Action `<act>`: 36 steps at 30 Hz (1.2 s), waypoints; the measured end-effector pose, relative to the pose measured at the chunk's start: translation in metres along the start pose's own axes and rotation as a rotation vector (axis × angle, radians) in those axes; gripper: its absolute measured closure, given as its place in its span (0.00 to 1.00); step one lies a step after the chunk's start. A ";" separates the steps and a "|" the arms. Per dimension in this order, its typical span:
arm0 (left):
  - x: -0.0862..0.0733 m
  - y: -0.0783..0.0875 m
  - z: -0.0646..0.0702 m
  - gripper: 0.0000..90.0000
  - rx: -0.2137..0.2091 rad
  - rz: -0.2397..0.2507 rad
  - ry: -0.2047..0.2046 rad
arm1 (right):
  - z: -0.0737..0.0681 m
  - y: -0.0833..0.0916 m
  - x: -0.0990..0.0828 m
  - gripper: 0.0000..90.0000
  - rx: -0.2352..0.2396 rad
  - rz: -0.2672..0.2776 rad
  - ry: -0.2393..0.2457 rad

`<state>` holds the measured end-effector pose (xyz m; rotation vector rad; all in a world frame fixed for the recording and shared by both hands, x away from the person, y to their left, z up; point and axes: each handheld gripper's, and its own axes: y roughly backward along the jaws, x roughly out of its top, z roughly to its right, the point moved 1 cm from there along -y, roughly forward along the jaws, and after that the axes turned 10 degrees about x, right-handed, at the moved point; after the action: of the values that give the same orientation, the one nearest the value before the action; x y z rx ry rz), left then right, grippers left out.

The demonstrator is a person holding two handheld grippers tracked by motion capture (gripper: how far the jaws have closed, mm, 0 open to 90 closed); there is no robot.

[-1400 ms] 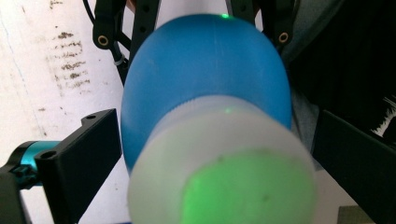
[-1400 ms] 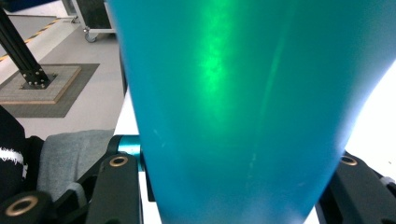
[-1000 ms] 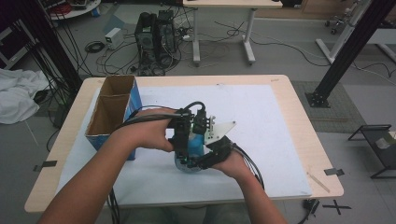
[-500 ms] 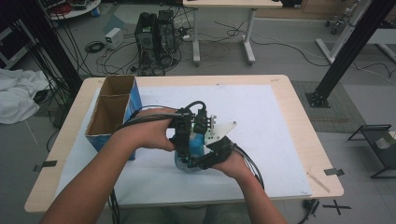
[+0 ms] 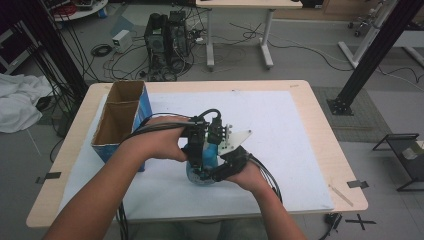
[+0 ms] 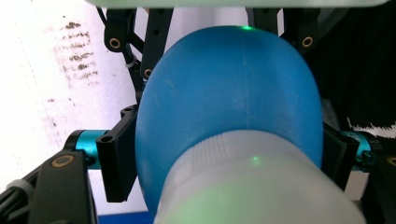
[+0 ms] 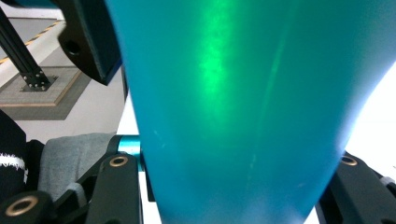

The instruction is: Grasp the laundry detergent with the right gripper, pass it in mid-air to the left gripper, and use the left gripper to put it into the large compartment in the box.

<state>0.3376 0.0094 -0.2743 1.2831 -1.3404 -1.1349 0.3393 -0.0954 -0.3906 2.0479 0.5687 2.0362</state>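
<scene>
Between both grippers' jaws, blue bottle.

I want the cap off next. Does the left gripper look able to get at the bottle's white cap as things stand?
Probably yes: the left gripper already straddles the blue bottle near its white cap, its fingers just closing in; the right gripper grips the body.

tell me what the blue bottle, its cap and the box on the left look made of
Blue bottle: likely plastic, smooth and matte, with a faint mould seam and a soft sheen. Cap: whitish plastic, apparently fine-ribbed. Box: cardboard by its raw brown inside, with a printed blue outside.
</scene>
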 end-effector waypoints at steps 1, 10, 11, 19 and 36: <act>0.000 0.000 0.000 0.29 0.001 -0.001 -0.003 | 0.000 0.000 0.000 0.51 0.004 -0.003 -0.005; 0.001 0.000 -0.001 0.32 0.008 0.002 -0.021 | -0.003 0.001 0.000 0.51 0.014 -0.013 -0.036; 0.001 0.000 -0.001 0.32 0.009 0.002 -0.027 | -0.003 0.001 0.000 0.51 0.017 -0.015 -0.040; 0.000 0.002 0.000 0.37 0.009 -0.008 -0.011 | -0.003 0.000 0.000 0.51 0.021 -0.015 -0.050; 0.000 0.001 0.002 0.43 0.027 -0.015 -0.018 | -0.004 -0.002 0.001 0.51 0.025 -0.020 -0.047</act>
<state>0.3354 0.0099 -0.2736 1.3071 -1.3663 -1.1447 0.3351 -0.0937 -0.3903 2.0892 0.6066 1.9740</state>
